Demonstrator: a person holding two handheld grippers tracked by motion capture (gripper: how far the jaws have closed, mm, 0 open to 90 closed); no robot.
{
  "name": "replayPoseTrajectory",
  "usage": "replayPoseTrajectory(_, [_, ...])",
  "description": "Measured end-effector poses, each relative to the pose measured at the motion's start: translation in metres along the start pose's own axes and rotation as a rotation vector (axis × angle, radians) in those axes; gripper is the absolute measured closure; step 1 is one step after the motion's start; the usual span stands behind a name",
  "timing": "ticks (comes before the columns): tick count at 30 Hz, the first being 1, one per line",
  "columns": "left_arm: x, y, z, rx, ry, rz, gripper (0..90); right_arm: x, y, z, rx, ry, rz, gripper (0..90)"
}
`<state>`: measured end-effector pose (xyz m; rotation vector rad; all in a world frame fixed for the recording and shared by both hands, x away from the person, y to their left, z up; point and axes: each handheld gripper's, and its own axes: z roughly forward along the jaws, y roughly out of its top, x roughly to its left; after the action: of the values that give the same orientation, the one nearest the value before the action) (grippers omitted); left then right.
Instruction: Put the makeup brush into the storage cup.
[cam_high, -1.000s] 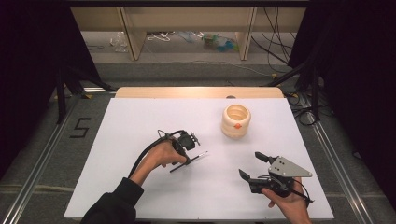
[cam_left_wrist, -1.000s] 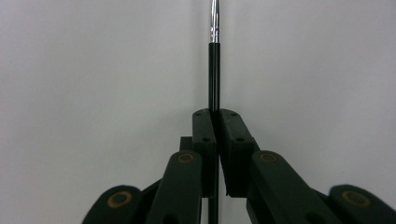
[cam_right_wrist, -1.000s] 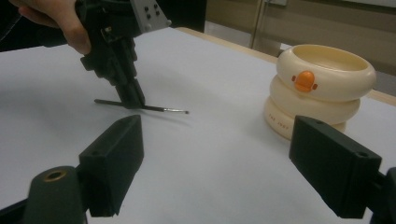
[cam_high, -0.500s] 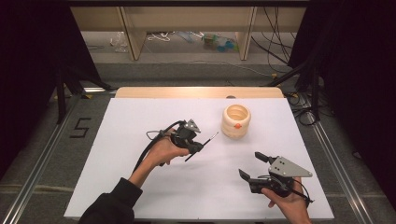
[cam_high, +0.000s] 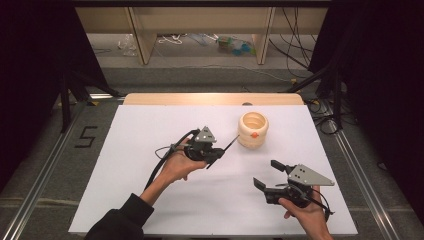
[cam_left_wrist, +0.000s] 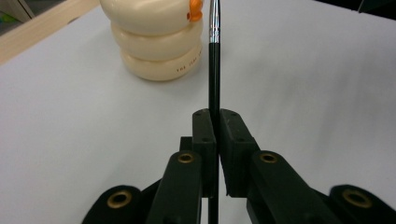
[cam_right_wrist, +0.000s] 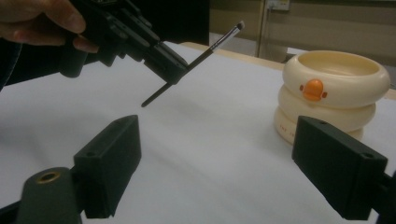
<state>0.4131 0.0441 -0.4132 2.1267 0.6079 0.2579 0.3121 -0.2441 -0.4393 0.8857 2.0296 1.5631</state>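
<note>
A thin black brush (cam_right_wrist: 196, 58), with a metal ferrule and a small bristle tip, is held clamped between the closed jaws of the left gripper (cam_left_wrist: 215, 122), raised above the white table (cam_high: 150, 130). The clamp sits partway along the handle, so that the bristle end is carried forward and upward toward a cream ring-stacked holder (cam_high: 253, 129), near its rim but apart from it. The holder, marked with a small orange duck bill, stands upright on the far right part of the table.

The right gripper (cam_high: 272, 175) is held low over the near right of the table, its jaws spread wide and empty.

The brush is judged light, stiff and smooth-sided; it is likely to pivot or slide if pinched lightly, so a hold on the plain handle, behind the ferrule, is preferred. The bristles are judged soft and easily bent. The holder appears rigid, open-topped and possibly light enough to tip if nudged.
</note>
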Motion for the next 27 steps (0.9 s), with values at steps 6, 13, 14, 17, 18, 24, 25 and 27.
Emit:
replayPoseTrajectory(6, [-0.010, -0.004, -0.001, -0.042, 0.026, 0.015, 85.2, 0.000, 0.007, 0.009, -0.018, 0.000, 0.073, 15.5])
replayPoseTrajectory(13, [-0.017, -0.005, -0.003, -0.103, 0.016, -0.012, 85.2, -0.004, 0.013, 0.024, -0.047, -0.005, 0.119, 15.6])
replayPoseTrajectory(14, [-0.017, -0.005, -0.004, -0.109, 0.011, -0.012, 85.2, -0.005, 0.015, 0.025, -0.027, -0.011, 0.129, 15.6])
replayPoseTrajectory(17, [-0.019, -0.007, -0.004, -0.123, 0.015, -0.019, 85.2, -0.007, 0.017, 0.033, -0.057, 0.003, 0.149, 16.8])
replayPoseTrajectory(18, [-0.020, -0.007, -0.005, -0.128, 0.015, -0.021, 85.2, -0.007, 0.019, 0.035, -0.058, 0.004, 0.150, 17.8])
replayPoseTrajectory(24, [-0.027, -0.010, -0.005, -0.131, 0.001, -0.015, 85.2, -0.007, 0.024, 0.046, -0.077, 0.036, 0.174, 27.9])
replayPoseTrajectory(25, [-0.028, -0.010, -0.004, -0.136, -0.001, -0.014, 85.2, -0.007, 0.024, 0.047, -0.087, 0.049, 0.188, 29.0])
replayPoseTrajectory(27, [-0.030, -0.010, -0.004, -0.134, -0.003, -0.012, 85.2, -0.008, 0.025, 0.050, -0.081, 0.058, 0.192, 31.6])
